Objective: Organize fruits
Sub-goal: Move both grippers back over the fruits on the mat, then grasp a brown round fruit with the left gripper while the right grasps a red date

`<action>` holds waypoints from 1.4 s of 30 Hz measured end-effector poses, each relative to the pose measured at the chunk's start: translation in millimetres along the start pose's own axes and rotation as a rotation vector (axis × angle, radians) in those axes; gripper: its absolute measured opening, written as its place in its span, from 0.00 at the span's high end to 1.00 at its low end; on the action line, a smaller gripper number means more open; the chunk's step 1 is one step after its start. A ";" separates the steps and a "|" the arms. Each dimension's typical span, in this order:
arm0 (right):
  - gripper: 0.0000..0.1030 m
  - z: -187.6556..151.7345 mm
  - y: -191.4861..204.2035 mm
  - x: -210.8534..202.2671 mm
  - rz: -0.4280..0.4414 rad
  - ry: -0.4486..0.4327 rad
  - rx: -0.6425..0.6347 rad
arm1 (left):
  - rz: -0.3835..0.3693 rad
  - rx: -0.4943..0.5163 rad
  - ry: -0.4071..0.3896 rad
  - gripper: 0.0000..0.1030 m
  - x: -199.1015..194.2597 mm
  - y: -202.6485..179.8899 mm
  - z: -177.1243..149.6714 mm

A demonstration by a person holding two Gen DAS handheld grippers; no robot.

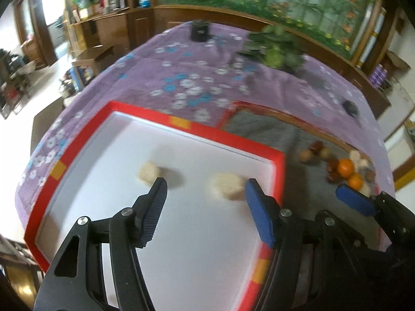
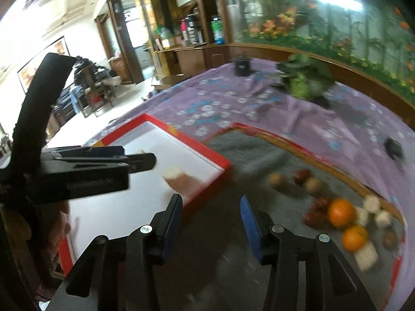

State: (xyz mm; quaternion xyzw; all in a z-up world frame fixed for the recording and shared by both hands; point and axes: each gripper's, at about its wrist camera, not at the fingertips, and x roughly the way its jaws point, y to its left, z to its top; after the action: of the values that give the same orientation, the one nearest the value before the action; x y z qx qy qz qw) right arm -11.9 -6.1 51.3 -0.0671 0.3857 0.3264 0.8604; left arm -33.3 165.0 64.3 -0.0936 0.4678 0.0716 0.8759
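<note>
A red-rimmed white tray (image 1: 223, 143) lies on the purple cloth. Two pale lumpy pieces lie in it, one at the left (image 1: 148, 171) and one at the right (image 1: 226, 186). My left gripper (image 1: 205, 190) is open and empty, hovering low over the tray just in front of them. A grey mat (image 2: 233, 153) to the right holds two oranges (image 2: 341, 212), brown and dark red fruits (image 2: 302, 175) and pale pieces (image 2: 371, 203). My right gripper (image 2: 210, 204) is open and empty above the mat, next to the tray's corner (image 2: 223, 164). The left gripper shows at the left of the right wrist view (image 2: 145, 162).
A green leafy plant (image 1: 276, 49) and a black jar (image 1: 199, 29) stand at the far side of the table. A small dark object (image 1: 350, 106) lies right of the mat. Wooden cabinets and a painted wall lie beyond the table's edge.
</note>
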 end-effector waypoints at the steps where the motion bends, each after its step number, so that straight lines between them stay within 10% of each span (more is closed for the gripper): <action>1: 0.56 -5.7 -7.5 -5.8 -0.018 0.000 0.011 | -0.017 0.015 0.003 0.39 -0.9 -8.8 -0.4; 18: 0.56 -70.4 -97.4 -58.7 -0.105 -0.019 0.189 | -0.082 0.203 0.109 0.39 50.2 -127.3 18.3; 34: 0.55 -59.9 -103.8 -29.6 -0.038 0.017 0.156 | -0.070 0.281 0.136 0.40 97.8 -140.0 26.8; 39: 0.55 -50.0 -97.4 -14.1 -0.029 0.038 0.139 | -0.080 0.283 0.112 0.77 98.7 -140.3 26.8; 42: 0.55 -45.3 -90.6 -4.2 -0.037 0.051 0.121 | -0.099 0.262 0.118 0.80 96.4 -136.3 28.5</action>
State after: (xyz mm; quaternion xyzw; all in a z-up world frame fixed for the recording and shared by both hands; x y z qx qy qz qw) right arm 13.5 -95.4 10.5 -0.0304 0.4253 0.2847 0.8585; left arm 72.0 42.8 12.7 -0.0055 0.5186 -0.0389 0.8541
